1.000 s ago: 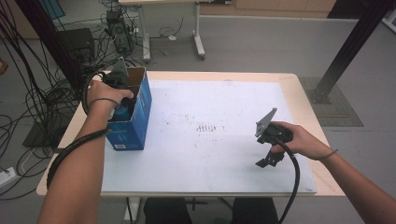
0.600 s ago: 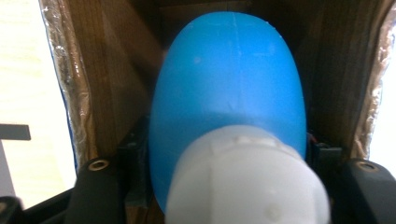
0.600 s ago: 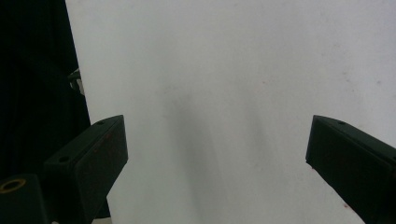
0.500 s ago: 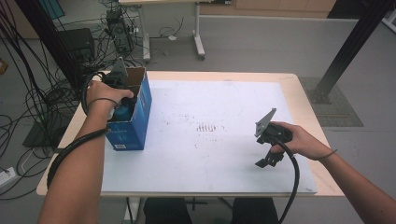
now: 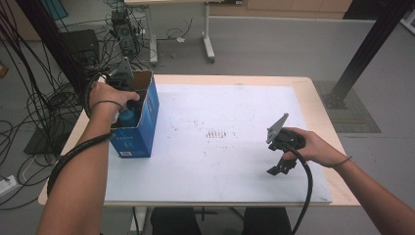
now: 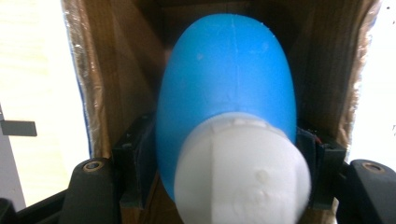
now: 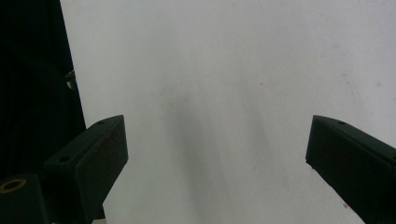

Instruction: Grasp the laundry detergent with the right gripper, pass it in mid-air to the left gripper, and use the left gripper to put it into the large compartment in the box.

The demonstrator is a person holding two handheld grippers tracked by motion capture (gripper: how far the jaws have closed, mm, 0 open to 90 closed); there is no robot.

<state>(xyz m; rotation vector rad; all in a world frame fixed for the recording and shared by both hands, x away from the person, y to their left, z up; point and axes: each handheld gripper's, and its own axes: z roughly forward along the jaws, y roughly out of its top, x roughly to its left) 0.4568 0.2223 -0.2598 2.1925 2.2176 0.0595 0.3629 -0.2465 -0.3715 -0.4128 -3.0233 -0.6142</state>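
A blue bottle (image 6: 226, 79) with a white cap (image 6: 243, 177) stands inside an open blue cardboard box (image 5: 137, 134) at the table's left edge. My left gripper (image 6: 226, 156) reaches down into the box with the bottle between its jaws. The jaws have just been closing, and both pads (image 6: 137, 154) lie against the bottle's sides. From above, the hand covers most of the left gripper (image 5: 129, 108), and the bottle (image 5: 128, 117) shows as a blue patch below it. My right gripper (image 5: 281, 167) rests low at the front right of the white sheet (image 5: 220, 98). This right gripper (image 7: 215, 154) is open with nothing between its jaws.
The table's wooden rim (image 5: 323, 112) frames the white sheet. Cables (image 5: 44, 112) and a black stand crowd the floor left of the table. Another table's legs (image 5: 208, 44) stand behind, and a black post (image 5: 362, 54) rises at the far right.
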